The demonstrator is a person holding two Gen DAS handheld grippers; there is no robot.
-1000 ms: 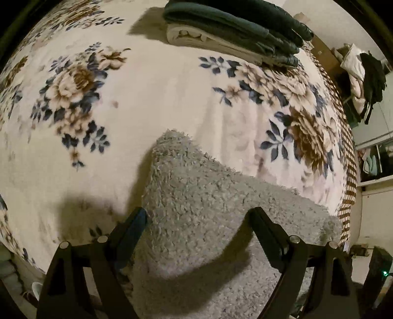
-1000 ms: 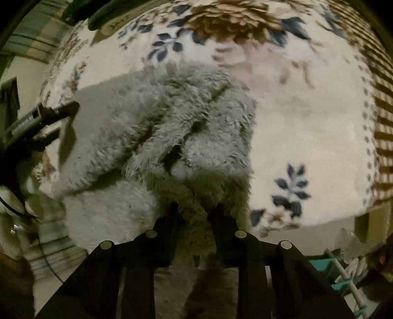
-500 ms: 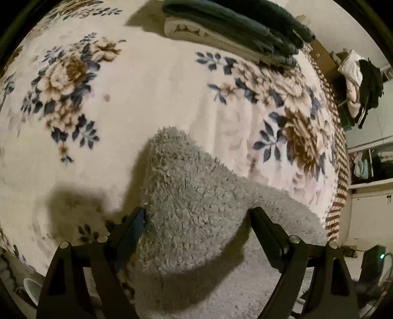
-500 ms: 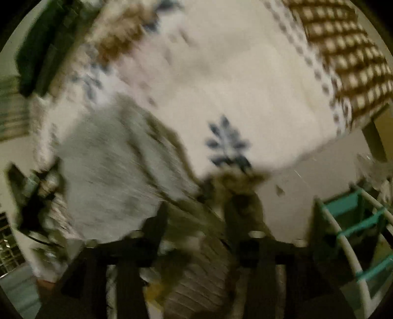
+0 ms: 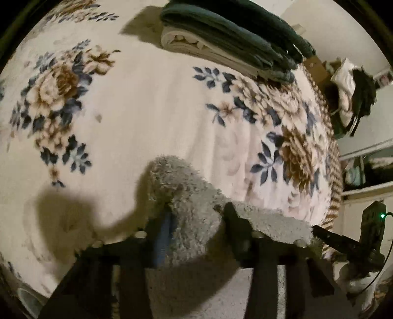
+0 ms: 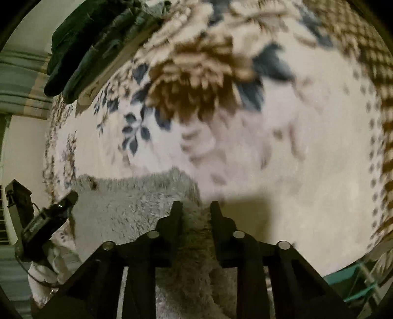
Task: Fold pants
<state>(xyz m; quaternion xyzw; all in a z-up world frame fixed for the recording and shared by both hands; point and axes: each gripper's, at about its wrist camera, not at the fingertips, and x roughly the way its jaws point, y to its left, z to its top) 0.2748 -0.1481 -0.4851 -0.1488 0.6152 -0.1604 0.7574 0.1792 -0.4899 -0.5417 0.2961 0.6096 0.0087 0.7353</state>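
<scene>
Grey fluffy pants [image 5: 194,220] on floral blanket [image 5: 147,110], pinched in left tool [image 5: 196,213] and right tool [image 6: 195,208], folded stack [image 5: 233,41] beyond.

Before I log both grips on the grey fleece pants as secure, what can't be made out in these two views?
- Left wrist: the left gripper pinches the pants; the cloth hides the pad contact.
- Right wrist: motion blur smears the blanket; the right gripper holds fleece, grip depth hidden.
- Both views: the bottom edge cuts the pants off, so waistband or legs can't be told.
- Folded stack: its items can't be identified.

floral blanket [image 5: 152,103], folded clothes stack [image 5: 228,41], pale wall [image 5: 319,14]
</scene>
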